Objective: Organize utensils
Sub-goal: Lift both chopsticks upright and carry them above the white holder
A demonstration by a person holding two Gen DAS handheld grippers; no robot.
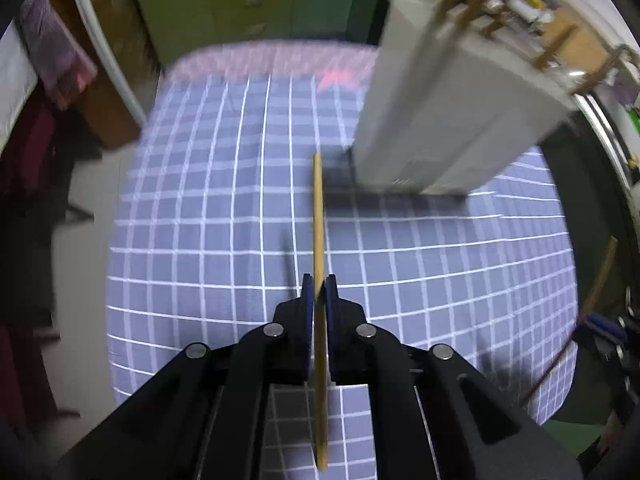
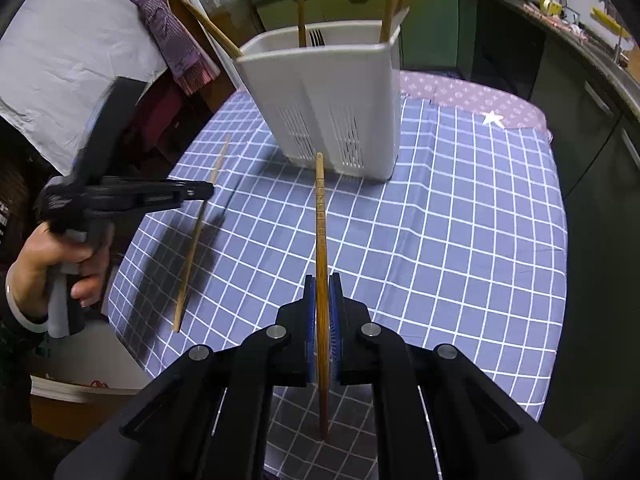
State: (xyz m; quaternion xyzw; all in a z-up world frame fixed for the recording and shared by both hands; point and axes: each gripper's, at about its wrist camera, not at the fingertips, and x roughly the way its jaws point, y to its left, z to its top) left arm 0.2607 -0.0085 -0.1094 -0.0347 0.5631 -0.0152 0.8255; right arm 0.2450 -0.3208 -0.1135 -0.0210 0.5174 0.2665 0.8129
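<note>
Several utensils already upright in white caddy (image 2: pixel 332 96) at twelve o'clock — partly done. Left gripper (image 1: pixel 319 292) clamped on pale chopstick (image 1: pixel 318 216); right gripper (image 2: pixel 322 292) clamped on darker chopstick (image 2: pixel 321 216) — both undelivered.

Kitchen corner surrounding a cloth-covered table

A blue checked tablecloth (image 2: pixel 460 220) is covering the table, with a mauve patterned cloth (image 2: pixel 472 96) showing at its far end; green cabinets (image 2: pixel 360 4) are running along the back wall under a dark countertop (image 2: pixel 532 12) that is curving round to the right and carrying blurred clutter; a purple striped cloth (image 2: pixel 168 28) is hanging at the left beside a white sheet (image 2: pixel 68 60) draping downward; a brown wooden frame (image 1: pixel 108 92) is standing past the table's left edge; a pale floor (image 1: pixel 84 248) is showing below it; light is falling on the table from above, leaving the left margin dim.
</note>
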